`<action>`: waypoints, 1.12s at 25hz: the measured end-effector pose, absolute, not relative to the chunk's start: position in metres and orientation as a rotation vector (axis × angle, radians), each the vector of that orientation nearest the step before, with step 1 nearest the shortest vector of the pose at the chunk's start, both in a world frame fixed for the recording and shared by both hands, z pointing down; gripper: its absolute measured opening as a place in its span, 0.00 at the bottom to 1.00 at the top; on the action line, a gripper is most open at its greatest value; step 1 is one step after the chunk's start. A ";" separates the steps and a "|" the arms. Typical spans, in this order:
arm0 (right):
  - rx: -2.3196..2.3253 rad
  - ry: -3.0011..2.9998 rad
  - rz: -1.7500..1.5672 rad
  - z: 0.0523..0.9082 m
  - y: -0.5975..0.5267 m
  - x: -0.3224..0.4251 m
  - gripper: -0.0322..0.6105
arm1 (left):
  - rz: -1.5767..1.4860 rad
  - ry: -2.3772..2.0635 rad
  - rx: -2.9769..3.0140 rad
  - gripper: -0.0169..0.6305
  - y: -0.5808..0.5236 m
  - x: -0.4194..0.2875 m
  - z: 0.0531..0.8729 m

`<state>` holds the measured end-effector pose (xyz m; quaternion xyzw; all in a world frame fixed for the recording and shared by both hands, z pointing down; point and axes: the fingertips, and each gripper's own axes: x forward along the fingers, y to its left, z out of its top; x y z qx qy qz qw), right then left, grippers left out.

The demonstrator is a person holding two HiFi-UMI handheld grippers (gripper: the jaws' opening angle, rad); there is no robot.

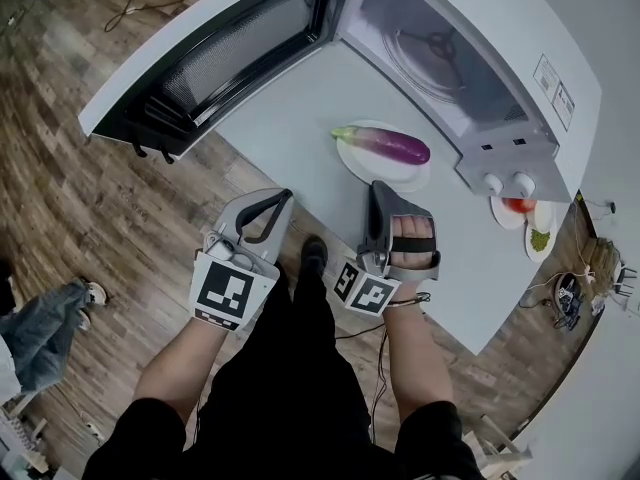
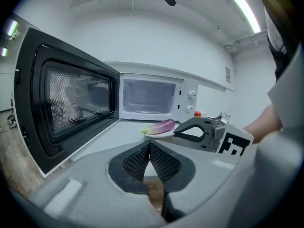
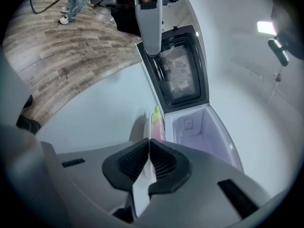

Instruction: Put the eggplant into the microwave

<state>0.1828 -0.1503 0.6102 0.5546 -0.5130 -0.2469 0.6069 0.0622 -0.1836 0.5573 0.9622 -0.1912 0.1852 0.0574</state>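
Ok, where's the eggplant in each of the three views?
Head view: eggplant right of centre, on the white plate, in front of the microwave.
Left gripper view: eggplant just right of centre, in front of the microwave's cavity.
Right gripper view: eggplant at centre, seen end-on, just above the jaws.
Shared landmark: the microwave's open door.

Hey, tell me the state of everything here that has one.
microwave door: wide open.
microwave cavity: empty, turntable bare.
white plate: on the table, rim pinched.
eggplant: lying on the white plate, not yet inside.
left tool: shut, empty.
right tool: shut on the white plate's rim.
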 end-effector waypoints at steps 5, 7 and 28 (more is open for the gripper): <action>1.289 -1.178 -0.613 0.601 -0.147 0.188 0.09 | 0.568 -0.577 2.923 0.04 -0.181 0.070 0.550; 1.296 -1.173 -0.636 0.594 -0.148 0.191 0.09 | 0.573 -0.576 2.929 0.04 -0.182 0.073 0.546; 1.386 -1.142 -0.740 0.526 -0.210 0.237 0.09 | 0.575 -0.602 2.981 0.04 -0.213 0.115 0.490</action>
